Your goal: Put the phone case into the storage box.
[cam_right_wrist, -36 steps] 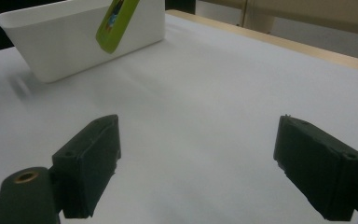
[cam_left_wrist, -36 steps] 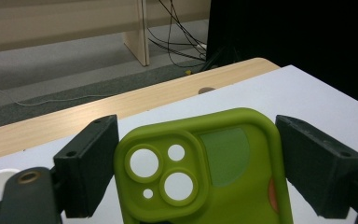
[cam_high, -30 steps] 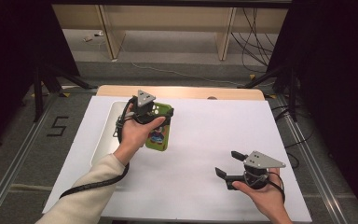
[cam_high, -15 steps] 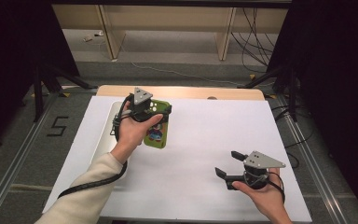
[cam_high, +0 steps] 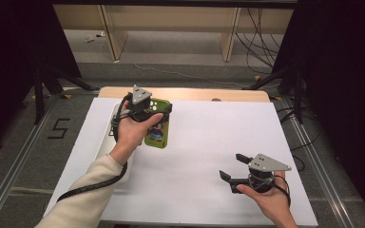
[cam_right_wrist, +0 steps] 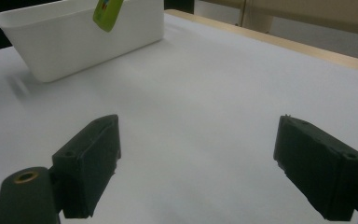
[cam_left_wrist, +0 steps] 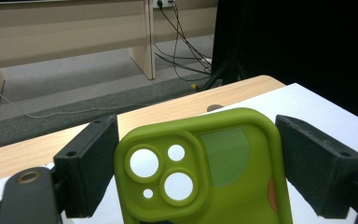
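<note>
The right tongs (cam_high: 233,167) rest low over the near right of the white worktop (cam_high: 209,142), jaws spread and empty, clear of the work. Farther off, the left tongs (cam_high: 145,111) pinch the green phone case (cam_high: 158,129) by its edges, holding it raised and tilted beside the white bin (cam_right_wrist: 65,37), probably for lowering into that bin.

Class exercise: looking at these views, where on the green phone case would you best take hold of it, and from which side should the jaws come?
Grip the green phone case across its two long edges, jaws coming from the flat back, as the left hand-held gripper does now. The rounded rim gives the pads parallel walls, and the camera cut-outs stay free.
</note>
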The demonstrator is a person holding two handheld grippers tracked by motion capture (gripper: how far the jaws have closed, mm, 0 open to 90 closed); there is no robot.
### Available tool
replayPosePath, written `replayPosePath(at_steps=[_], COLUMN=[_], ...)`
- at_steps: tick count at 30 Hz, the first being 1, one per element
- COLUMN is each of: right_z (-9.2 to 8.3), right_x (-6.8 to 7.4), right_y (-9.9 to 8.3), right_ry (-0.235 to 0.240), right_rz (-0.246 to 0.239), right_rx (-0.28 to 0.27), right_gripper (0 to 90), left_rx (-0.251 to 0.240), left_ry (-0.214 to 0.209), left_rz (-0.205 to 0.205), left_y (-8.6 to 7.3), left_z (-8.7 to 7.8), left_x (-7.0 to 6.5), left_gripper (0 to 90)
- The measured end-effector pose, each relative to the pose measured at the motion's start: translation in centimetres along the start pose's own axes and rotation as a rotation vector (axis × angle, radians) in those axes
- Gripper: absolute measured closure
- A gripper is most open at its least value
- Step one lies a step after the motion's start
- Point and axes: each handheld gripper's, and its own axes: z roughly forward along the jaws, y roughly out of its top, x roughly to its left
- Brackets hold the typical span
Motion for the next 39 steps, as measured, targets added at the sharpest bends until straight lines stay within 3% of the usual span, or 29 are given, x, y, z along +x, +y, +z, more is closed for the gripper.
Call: replayPosePath(at_steps=[39], right_z=[0.0], right_x=[0.0], right_y=[-0.1], right_ry=[0.001], right_rz=[-0.002], right_rx=[0.003], right_gripper=[16.2], left_rx=[-0.05], left_ry=[0.026], left_rz=[-0.02], left_y=[0.9], left_z=[-1.0], left_x=[1.4], left_gripper=[16.1])
